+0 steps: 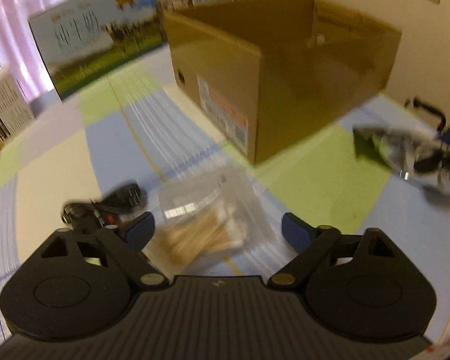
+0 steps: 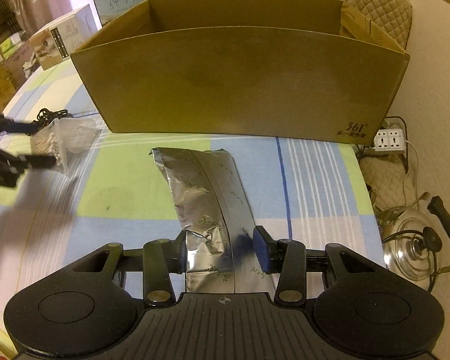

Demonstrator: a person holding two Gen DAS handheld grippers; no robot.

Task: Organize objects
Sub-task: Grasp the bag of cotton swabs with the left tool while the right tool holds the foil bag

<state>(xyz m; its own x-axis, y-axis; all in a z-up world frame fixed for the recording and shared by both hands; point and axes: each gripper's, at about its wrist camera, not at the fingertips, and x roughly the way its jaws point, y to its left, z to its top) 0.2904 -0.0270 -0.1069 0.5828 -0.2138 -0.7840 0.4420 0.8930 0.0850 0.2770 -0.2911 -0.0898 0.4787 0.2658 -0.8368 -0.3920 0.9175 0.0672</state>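
Centrally in the right wrist view, the right gripper (image 2: 222, 253) pinches a silver foil pouch (image 2: 208, 207) before the cardboard box (image 2: 240, 81); the left gripper (image 1: 217, 231) gapes around a blurred cotton-swab bag (image 1: 207, 228) (contact unclear).

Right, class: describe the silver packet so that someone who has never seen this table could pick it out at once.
Start at the big open cardboard box on the checked cloth. Directly in front of its long side lies a flat, crinkled silver foil pouch with small leafy prints, its near end clamped in the right tool. The clear bag of cotton swabs to its left is transparent, not metallic.
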